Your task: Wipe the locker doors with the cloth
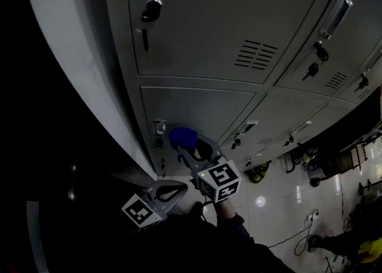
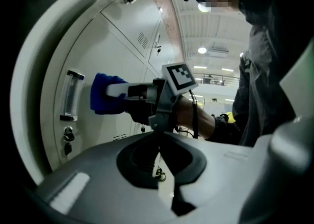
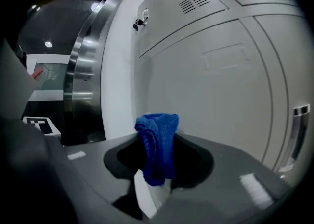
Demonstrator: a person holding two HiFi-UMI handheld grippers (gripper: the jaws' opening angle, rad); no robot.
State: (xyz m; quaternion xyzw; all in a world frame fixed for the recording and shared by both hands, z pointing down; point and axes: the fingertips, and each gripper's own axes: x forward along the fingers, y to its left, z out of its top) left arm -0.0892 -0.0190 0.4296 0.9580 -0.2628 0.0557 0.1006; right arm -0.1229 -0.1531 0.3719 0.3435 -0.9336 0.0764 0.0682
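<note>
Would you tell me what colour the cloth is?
Blue; the right gripper view shows the cloth best.

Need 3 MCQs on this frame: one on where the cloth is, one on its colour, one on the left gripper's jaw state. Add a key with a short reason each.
1. Where is the cloth?
A. between the left gripper's jaws
B. between the right gripper's jaws
C. lying loose, in neither gripper

2. What colour is the cloth?
A. red
B. white
C. blue

3. How do the left gripper's jaws stand?
A. together, nothing between them
B. wide apart
C. clamped on the cloth

Key:
1 B: the right gripper view shows it pinched in those jaws, in front of a locker door.
2 C: it reads blue in all three views.
3 A: the left gripper view shows the jaws meeting with nothing held.
</note>
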